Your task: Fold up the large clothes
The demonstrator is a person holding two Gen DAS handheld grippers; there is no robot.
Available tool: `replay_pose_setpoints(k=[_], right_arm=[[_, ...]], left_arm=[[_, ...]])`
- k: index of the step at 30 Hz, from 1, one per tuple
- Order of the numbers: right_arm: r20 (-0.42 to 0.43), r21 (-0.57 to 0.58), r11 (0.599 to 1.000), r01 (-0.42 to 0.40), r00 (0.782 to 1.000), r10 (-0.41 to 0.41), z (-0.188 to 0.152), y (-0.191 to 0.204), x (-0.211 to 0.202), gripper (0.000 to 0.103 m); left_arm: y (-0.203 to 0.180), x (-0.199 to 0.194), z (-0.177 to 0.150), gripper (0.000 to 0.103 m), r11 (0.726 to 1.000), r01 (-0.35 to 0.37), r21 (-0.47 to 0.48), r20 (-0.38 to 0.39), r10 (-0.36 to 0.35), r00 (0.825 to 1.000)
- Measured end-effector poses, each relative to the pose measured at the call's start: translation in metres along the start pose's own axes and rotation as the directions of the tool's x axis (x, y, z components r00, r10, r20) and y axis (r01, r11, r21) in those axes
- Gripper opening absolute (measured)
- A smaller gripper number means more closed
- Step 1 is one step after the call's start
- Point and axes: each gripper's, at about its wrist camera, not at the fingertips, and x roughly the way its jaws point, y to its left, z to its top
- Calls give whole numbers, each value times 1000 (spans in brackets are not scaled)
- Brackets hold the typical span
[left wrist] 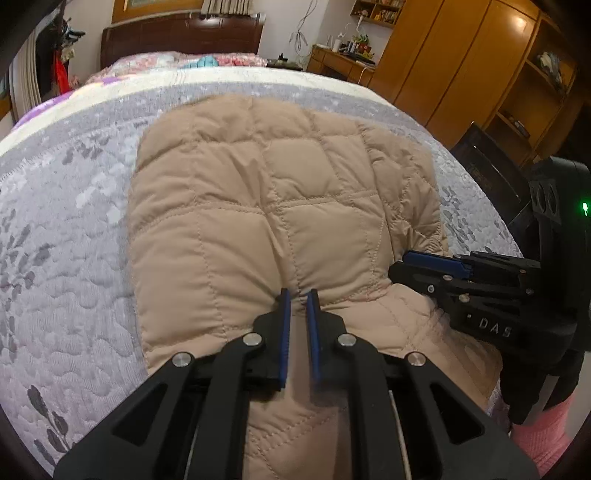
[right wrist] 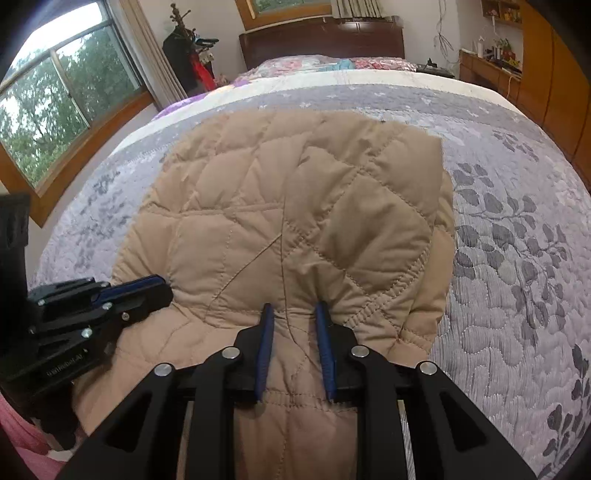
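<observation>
I see the beige quilted jacket (left wrist: 280, 206) lying folded on the bed (left wrist: 74, 229). My left tool (left wrist: 298, 295) sits narrowly parted and my right tool (right wrist: 295, 310) wider, both at its near fold. It looks puffy, light, slippery; I'd grip stitched hems.

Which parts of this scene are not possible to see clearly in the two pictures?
- Near end of the beige quilted jacket: both wrist views, hidden by the left gripper and right gripper.
- Jacket's underside: hidden against the grey patterned bedspread.
- Small shelf items: left view, too small.
</observation>
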Motion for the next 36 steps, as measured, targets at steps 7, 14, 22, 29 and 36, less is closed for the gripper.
replay_pose_setpoints(k=[7, 14, 22, 29, 36], right_arm=[[75, 29, 997, -77, 994, 75, 3, -14, -45, 49], [124, 71, 989, -132, 985, 123, -4, -42, -83, 81], [66, 226, 928, -297, 955, 290, -18, -81, -56, 86], [52, 330, 842, -426, 899, 435, -32, -102, -25, 88], [28, 373, 780, -502, 847, 531, -37, -104, 10, 89]], left_arm=[[-1, -35, 0, 30, 1000, 12, 25, 31, -13, 999], [24, -62, -7, 62, 1000, -19, 3, 63, 19, 998], [84, -48, -12, 73, 975, 129, -179, -8, -133, 991], [125, -16, -23, 76, 859, 381, -342, -28, -414, 910], [119, 11, -22, 80, 805, 470, -362, -39, -517, 855]])
